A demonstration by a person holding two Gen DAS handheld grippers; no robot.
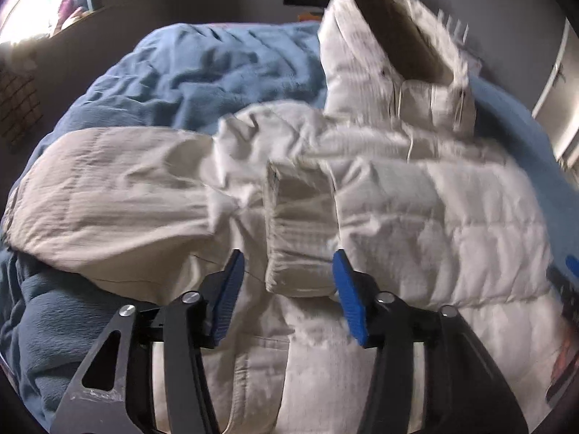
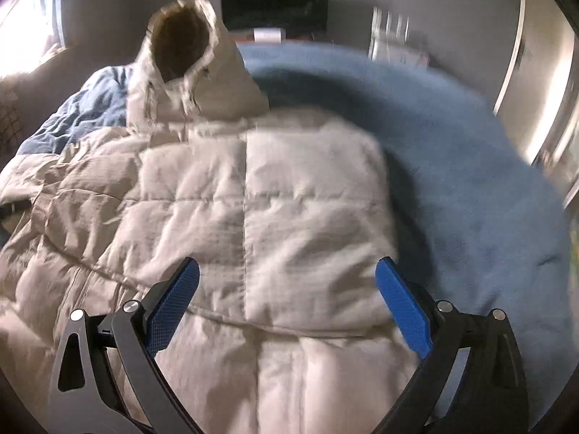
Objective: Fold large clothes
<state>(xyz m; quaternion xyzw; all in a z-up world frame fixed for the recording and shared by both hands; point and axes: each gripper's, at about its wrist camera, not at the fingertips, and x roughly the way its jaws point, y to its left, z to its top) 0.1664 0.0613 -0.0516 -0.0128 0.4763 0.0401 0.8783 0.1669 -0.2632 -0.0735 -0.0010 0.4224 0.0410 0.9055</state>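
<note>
A white quilted hooded jacket lies spread on a blue blanket. Its hood stands up at the far end, and it also shows in the right wrist view. One sleeve stretches out to the left. A ribbed cuff lies folded over the jacket's body. My left gripper is open just above the cuff's near end, with a blue pad on each side of it. My right gripper is wide open above the jacket's quilted body, holding nothing.
The blue blanket covers the bed to the right of the jacket. A dark screen hangs on the far wall. A bright window is at the far left, and a pale door stands at the right.
</note>
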